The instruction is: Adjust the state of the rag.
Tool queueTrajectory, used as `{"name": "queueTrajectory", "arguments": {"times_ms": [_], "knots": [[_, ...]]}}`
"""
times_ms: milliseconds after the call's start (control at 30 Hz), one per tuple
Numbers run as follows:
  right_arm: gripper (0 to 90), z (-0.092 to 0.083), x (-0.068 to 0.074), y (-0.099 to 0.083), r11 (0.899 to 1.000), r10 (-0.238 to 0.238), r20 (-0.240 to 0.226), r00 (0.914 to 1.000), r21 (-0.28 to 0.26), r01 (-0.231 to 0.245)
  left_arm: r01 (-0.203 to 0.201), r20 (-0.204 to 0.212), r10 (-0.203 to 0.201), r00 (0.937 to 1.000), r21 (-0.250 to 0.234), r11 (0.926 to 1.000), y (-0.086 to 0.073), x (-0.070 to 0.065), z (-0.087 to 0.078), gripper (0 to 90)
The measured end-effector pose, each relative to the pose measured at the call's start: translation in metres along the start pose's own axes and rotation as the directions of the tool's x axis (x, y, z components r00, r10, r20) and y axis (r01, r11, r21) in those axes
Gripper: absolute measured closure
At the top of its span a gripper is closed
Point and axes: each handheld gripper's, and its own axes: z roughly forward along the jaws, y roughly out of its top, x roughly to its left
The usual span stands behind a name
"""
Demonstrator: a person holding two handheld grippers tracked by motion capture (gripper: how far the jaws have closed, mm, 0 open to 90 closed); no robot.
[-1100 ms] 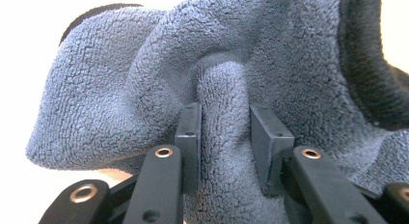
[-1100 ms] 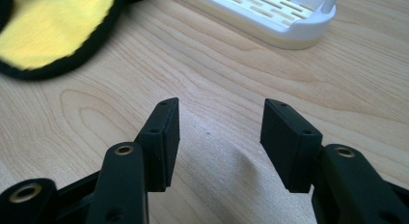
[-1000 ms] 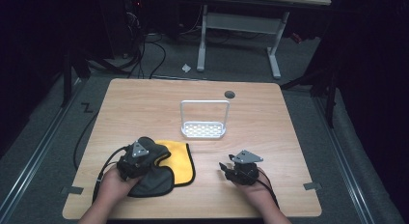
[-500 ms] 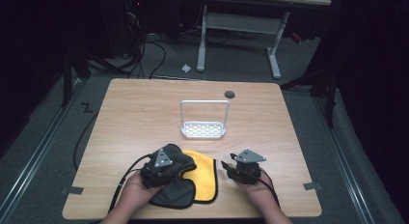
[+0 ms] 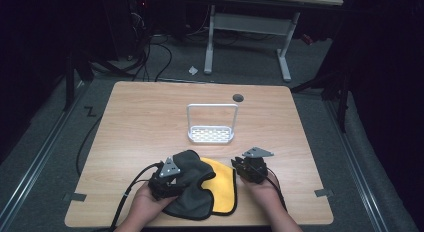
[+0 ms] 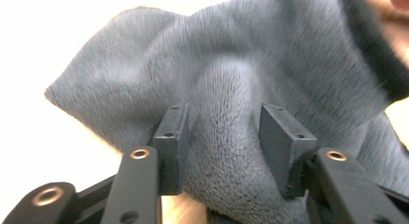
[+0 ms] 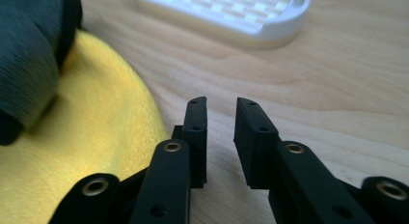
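A cloth, dark grey on one side and yellow on the other, lies near the table's front edge with its grey part folded over the yellow. My left gripper rests on the grey fold. A ridge of grey cloth bulges between its jaws, which have just been opening and stand apart. My right gripper sits just right of the yellow edge. Its jaws have just been closing to a narrow gap over bare wood, with nothing between them.
A white perforated tray with a tall loop handle stands at mid-table, straight ahead of the right gripper. A dark round hole marks the wooden tabletop behind it. Cables trail from both grippers over the front edge.
My left hand has moved right, dragging the grey part of the cloth over the yellow, and its jaws have widened. The right gripper has stayed in place while its jaws narrowed.
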Motion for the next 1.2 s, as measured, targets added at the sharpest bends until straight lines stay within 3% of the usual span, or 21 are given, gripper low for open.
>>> {"name": "queueTrajectory", "arguments": {"times_ms": [67,133,200,333,400,467,500,567,600,700,767,833,867,933,1067,1100,1200], "knots": [[82.6,0.003,0.006,0.000,0.999,-0.028,-0.026,0.9993,0.022,0.029,0.006,0.004,-0.006,1.0000,0.000,1.0000,-0.002,0.000,0.002,57.6],[85.1,0.001,0.013,0.001,0.999,-0.038,-0.060,0.9975,0.009,0.038,0.005,0.006,-0.005,1.0000,0.001,1.0000,-0.002,0.000,0.003,57.6],[86.5,-0.001,0.021,0.004,0.999,-0.040,-0.107,0.9935,-0.007,0.040,0.003,0.009,-0.003,1.0000,0.000,1.0000,-0.003,0.001,0.004,57.3],[86.4,0.001,0.041,0.002,0.995,-0.093,-0.154,0.9838,0.007,0.095,0.007,0.015,-0.007,0.9999,-0.001,1.0000,-0.004,0.002,0.004,56.5],[85.5,0.001,0.052,-0.001,0.990,-0.135,-0.170,0.9760,0.011,0.139,0.007,0.018,-0.007,0.9998,-0.001,1.0000,-0.004,0.003,0.004,56.3],[82.0,0.000,0.059,-0.002,0.984,-0.176,-0.147,0.9735,0.003,0.178,0.010,0.022,-0.010,0.9997,-0.001,1.0000,-0.004,0.004,0.004,56.0],[76.1,0.000,0.061,-0.003,0.982,-0.185,-0.129,0.9742,0.002,0.187,0.013,0.025,-0.013,0.9996,-0.003,0.9999,-0.004,0.004,0.004,55.9],[61.7,0.000,0.059,-0.003,0.983,-0.181,-0.073,0.9808,-0.002,0.181,0.013,0.027,-0.013,0.9996,-0.004,0.9999,-0.005,0.004,0.004,55.9],[58.7,0.001,0.058,-0.003,0.985,-0.170,-0.063,0.9835,0.002,0.170,0.013,0.028,-0.013,0.9995,-0.004,0.9999,-0.005,0.004,0.004,55.9],[53.6,0.005,0.049,-0.003,0.996,-0.075,-0.094,0.9927,0.035,0.078,0.015,0.030,-0.015,0.9994,-0.004,0.9999,-0.005,0.005,0.004,55.8],[55.8,0.006,0.046,-0.003,0.998,-0.046,-0.118,0.9920,0.041,0.051,0.016,0.031,-0.016,0.9994,-0.005,0.9999,-0.005,0.005,0.004,55.8],[68.9,0.006,0.045,-0.004,0.998,-0.035,-0.154,0.9875,0.045,0.042,0.017,0.033,-0.017,0.9993,-0.006,0.9998,-0.005,0.005,0.004,55.7],[76.5,0.005,0.047,-0.004,0.997,-0.054,-0.156,0.9864,0.041,0.061,0.018,0.035,-0.018,0.9992,-0.006,0.9998,-0.005,0.006,0.004,55.6],[82.9,-0.001,0.050,-0.002,0.994,-0.105,-0.125,0.9865,0.015,0.108,0.018,0.033,-0.018,0.9993,-0.007,0.9998,-0.005,0.006,0.004,55.5],[83.5,-0.028,0.041,0.013,0.990,-0.098,-0.071,0.9926,-0.112,0.090,0.015,0.017,-0.015,0.9997,-0.008,0.9999,-0.005,0.005,0.004,55.5],[83.6,-0.040,0.036,0.018,0.983,-0.097,-0.041,0.9944,-0.163,0.089,0.015,0.016,-0.015,0.9998,-0.008,0.9998,-0.005,0.005,0.004,55.5],[83.3,-0.063,0.029,0.026,0.965,-0.109,0.002,0.9940,-0.238,0.106,0.021,0.014,-0.020,0.9997,-0.026,0.9994,-0.004,0.005,0.004,54.7]]}}
